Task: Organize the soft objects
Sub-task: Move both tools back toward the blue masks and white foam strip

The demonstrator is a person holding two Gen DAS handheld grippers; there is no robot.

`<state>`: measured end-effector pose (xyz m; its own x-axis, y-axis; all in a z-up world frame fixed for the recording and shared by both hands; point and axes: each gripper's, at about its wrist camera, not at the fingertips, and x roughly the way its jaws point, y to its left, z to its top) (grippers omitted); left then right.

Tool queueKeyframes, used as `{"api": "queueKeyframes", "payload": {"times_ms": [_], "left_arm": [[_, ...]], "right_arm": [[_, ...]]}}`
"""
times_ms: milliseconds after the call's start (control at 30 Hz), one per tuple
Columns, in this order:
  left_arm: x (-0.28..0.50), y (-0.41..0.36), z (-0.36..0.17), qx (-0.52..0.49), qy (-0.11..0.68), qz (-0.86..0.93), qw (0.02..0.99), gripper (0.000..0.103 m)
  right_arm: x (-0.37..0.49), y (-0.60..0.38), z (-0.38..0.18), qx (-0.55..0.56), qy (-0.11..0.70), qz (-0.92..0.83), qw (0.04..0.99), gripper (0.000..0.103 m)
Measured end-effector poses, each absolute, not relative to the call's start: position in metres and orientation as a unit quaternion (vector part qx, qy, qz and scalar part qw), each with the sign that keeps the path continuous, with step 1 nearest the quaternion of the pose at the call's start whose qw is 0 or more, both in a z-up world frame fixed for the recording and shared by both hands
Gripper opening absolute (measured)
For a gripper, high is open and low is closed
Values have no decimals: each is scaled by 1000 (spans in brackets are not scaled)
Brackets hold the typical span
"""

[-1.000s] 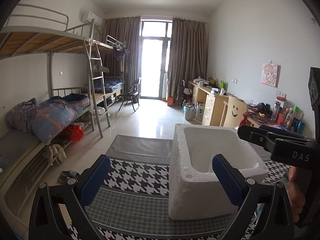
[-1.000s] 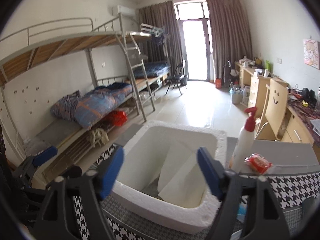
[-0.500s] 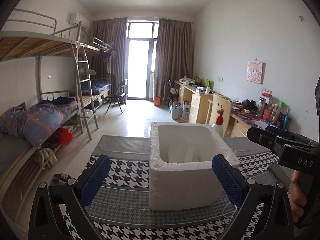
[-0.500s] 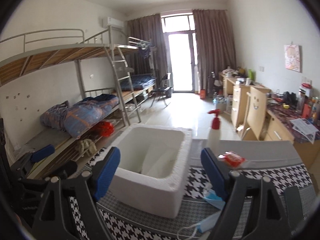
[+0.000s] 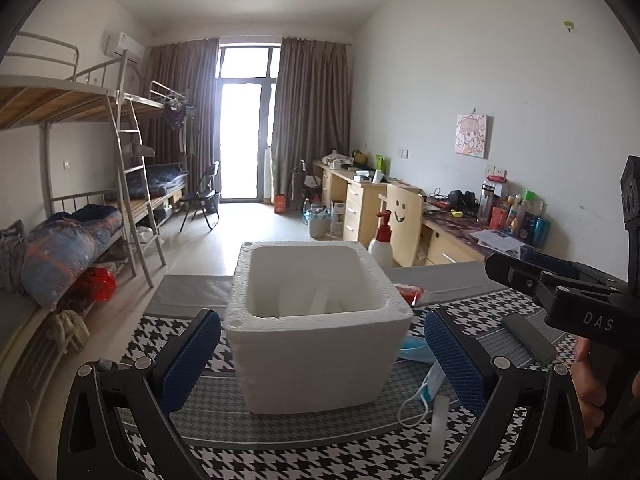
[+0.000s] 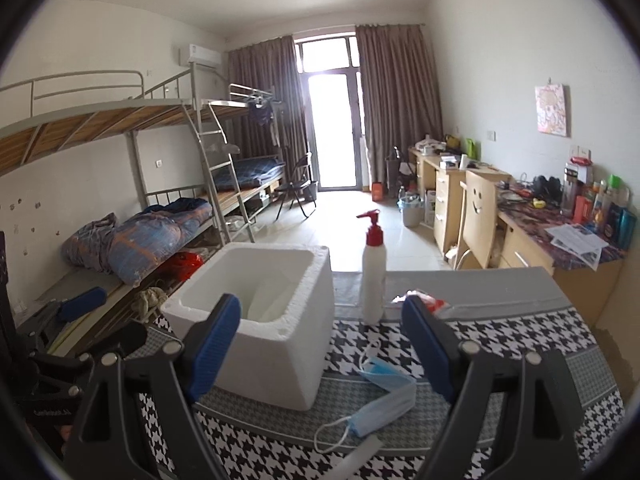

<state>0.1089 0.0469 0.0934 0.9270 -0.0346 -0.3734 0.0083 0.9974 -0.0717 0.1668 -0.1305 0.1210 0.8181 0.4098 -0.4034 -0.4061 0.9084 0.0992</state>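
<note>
Hovering above the houndstooth tablecloth (image 6: 520,344), both tools are held back from the work, each with its blue-padded fingers spread wide and nothing between them. The left gripper (image 5: 320,356) is lined up on the white foam box (image 5: 316,320); the right gripper (image 6: 320,340) is aimed at the cloth just beside it.

The likely next pick is the blue face mask (image 6: 384,392), seen lying crumpled on the cloth right of the box, close to its base, with one white ear loop (image 6: 332,436) trailing toward the camera. For a clean pick, the bunched middle of the mask should be pinched rather than the loop (thin elastic slips and stretches). The approach is best made from above, well clear of the red-capped pump bottle (image 6: 372,272) standing behind, which looks easy to tip.

A white strip (image 5: 436,428) is seen near the mask, and a red packet (image 5: 410,293) behind the box. Some white sheets are visible inside the box.
</note>
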Motion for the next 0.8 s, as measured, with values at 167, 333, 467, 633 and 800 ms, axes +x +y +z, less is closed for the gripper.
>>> {"api": "queueKeyframes", "payload": {"times_ms": [167, 333, 467, 633, 800], "left_arm": [[110, 32, 88, -29, 195, -36, 980, 102], [115, 13, 81, -15, 206, -54, 977, 102], [121, 2, 76, -9, 211, -66, 975, 102], [124, -11, 65, -7, 226, -88, 970, 102], [126, -20, 57, -1, 232, -102, 967, 102]], "right_arm": [[159, -147, 115, 9, 212, 190, 959, 86], [153, -159, 108, 9, 210, 174, 962, 86], [152, -168, 105, 11, 212, 163, 963, 86], [154, -181, 100, 16, 221, 150, 964, 86], [160, -189, 92, 17, 229, 148, 962, 86]]}}
